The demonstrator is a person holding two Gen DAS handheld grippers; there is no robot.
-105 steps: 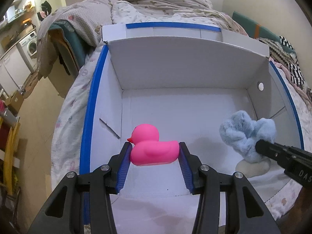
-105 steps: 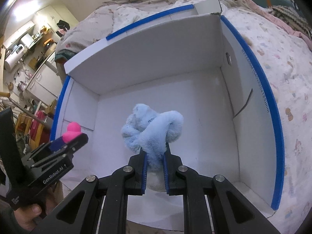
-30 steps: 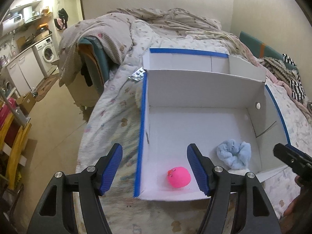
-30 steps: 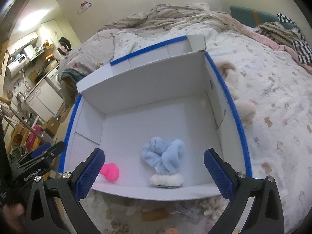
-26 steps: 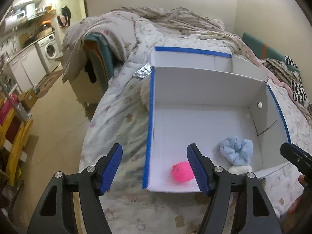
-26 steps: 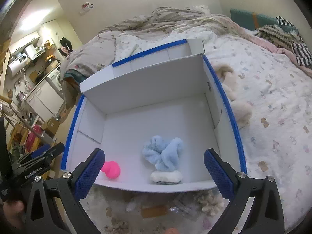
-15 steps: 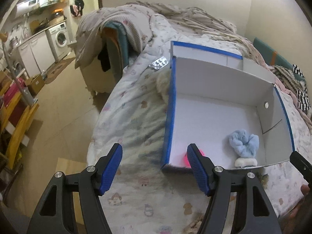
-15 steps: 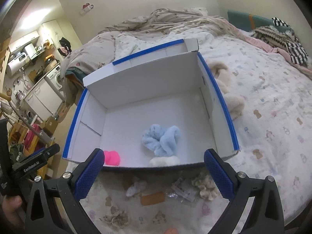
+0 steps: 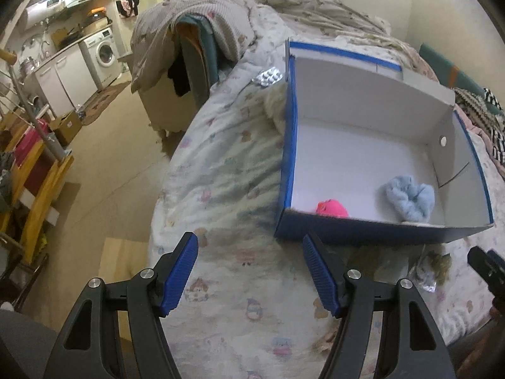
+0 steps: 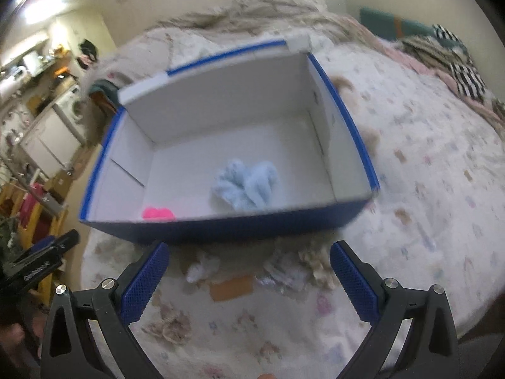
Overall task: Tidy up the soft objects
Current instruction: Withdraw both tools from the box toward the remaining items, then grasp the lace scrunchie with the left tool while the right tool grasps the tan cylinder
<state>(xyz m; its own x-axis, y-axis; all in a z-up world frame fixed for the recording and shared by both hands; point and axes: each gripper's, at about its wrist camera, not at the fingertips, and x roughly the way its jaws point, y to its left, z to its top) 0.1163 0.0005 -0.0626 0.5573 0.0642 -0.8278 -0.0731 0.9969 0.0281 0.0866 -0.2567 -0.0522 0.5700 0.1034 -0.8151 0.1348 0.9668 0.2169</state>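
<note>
Soft blue scrunchie (image 9: 409, 198) and pink toy (image 9: 332, 209) are lying inside the box (image 9: 363, 107), right of centre in the left view. Left gripper (image 9: 250, 268) and right gripper (image 10: 249, 271) are hovering at frame bottom, jaws spread wide, holding nothing.

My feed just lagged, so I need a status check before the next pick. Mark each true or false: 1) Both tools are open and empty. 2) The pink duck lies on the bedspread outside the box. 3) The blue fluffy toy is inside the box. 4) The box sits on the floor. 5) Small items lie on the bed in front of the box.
1) True: the left tool and right tool are both open and hold nothing.
2) False: the pink duck is inside the box, near its front wall.
3) True: the blue fluffy toy rests on the box floor.
4) False: the box sits on the bed.
5) True: small items lie there, too blurred to identify.
</note>
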